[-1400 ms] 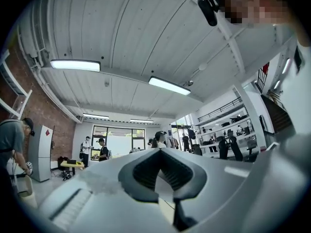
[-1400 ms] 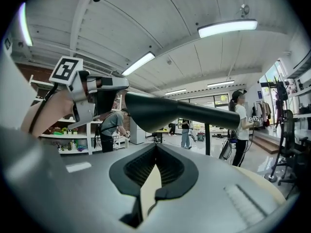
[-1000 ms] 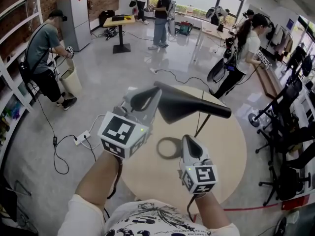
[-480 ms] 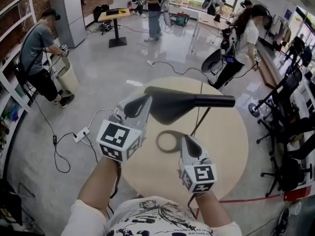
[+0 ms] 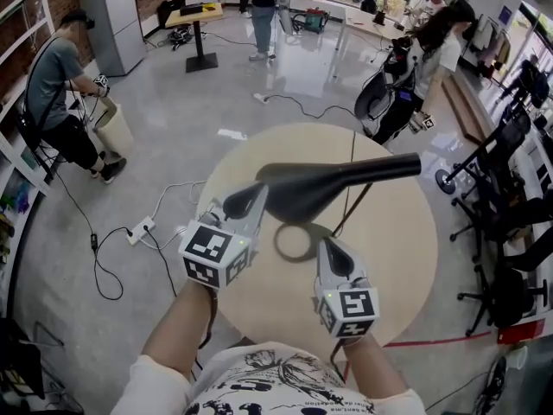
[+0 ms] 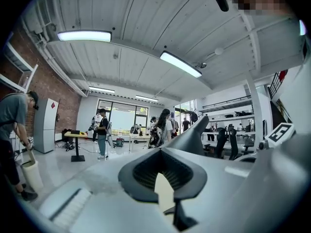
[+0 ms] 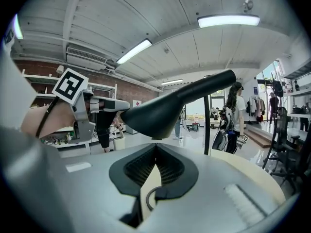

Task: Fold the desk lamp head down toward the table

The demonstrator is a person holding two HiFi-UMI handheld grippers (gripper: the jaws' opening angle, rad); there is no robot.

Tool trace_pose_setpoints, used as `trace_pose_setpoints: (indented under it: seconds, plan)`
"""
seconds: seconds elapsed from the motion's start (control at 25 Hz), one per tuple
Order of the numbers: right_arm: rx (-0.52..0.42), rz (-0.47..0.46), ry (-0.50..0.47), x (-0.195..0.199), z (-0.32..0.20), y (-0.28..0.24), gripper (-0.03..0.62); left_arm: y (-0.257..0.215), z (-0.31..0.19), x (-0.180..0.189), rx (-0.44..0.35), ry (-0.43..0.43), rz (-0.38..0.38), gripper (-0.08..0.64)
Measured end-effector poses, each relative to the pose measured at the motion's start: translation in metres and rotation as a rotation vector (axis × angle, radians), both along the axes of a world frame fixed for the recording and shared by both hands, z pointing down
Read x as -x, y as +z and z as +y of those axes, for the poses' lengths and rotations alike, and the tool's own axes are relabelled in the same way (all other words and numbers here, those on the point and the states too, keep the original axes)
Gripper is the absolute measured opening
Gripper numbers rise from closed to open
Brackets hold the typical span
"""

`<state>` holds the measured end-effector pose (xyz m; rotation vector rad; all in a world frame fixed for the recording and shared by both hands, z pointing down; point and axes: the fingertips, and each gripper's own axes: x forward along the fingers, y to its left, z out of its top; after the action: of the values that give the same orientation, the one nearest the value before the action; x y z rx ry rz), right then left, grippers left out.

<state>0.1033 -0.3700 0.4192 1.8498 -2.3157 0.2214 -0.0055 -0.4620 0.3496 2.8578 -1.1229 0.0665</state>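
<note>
A black desk lamp stands on the round tan table [image 5: 397,258]. Its long head [image 5: 320,188] hangs roughly level above its ring base [image 5: 279,243], and a thin stem [image 5: 354,206] runs up to the neck. My left gripper [image 5: 251,199] is at the head's left tip, touching it. Its jaws are close together with nothing seen between them [image 6: 163,178]. My right gripper [image 5: 333,253] rests low beside the base, shut and empty [image 7: 153,171]. From there the lamp head [image 7: 165,110] looms overhead, with the left gripper [image 7: 112,105] at its tip.
Office chairs [image 5: 505,232] stand to the table's right. A power strip [image 5: 138,230] and cables lie on the floor at left. Several people work further off: one by a bin [image 5: 60,102], one past the table [image 5: 423,67].
The lamp head has swung: its left tip, with my left gripper at it, sits lower in the picture, and the neck end sits higher. My right gripper has stayed put.
</note>
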Motion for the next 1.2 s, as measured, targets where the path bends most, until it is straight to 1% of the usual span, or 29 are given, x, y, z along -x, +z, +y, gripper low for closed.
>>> trace_pose_setpoints:
  seconds: [0.16, 0.4, 0.64, 0.92, 1.08, 1.2]
  plan:
    - [0.015, -0.012, 0.014, -0.002, 0.001, 0.005, 0.009, 0.019, 0.002, -0.007, 0.040, 0.013, 0.000, 0.006]
    - [0.018, -0.020, 0.048, -0.006, 0.000, 0.001, 0.009, 0.037, 0.003, -0.017, 0.079, 0.052, -0.029, 0.006]
    - [0.032, -0.016, 0.080, -0.019, 0.001, 0.007, 0.009, 0.052, 0.004, -0.024, 0.114, 0.057, -0.024, 0.006]
    - [0.008, -0.017, 0.120, -0.029, 0.005, 0.005, 0.009, 0.074, 0.008, -0.043, 0.150, 0.097, -0.032, 0.005]
    - [0.013, -0.018, 0.138, -0.036, 0.007, 0.010, 0.009, 0.086, 0.008, -0.052, 0.170, 0.115, -0.039, 0.005]
    - [0.021, -0.021, 0.148, -0.042, 0.011, 0.014, 0.009, 0.091, 0.011, -0.056, 0.187, 0.124, -0.026, 0.006]
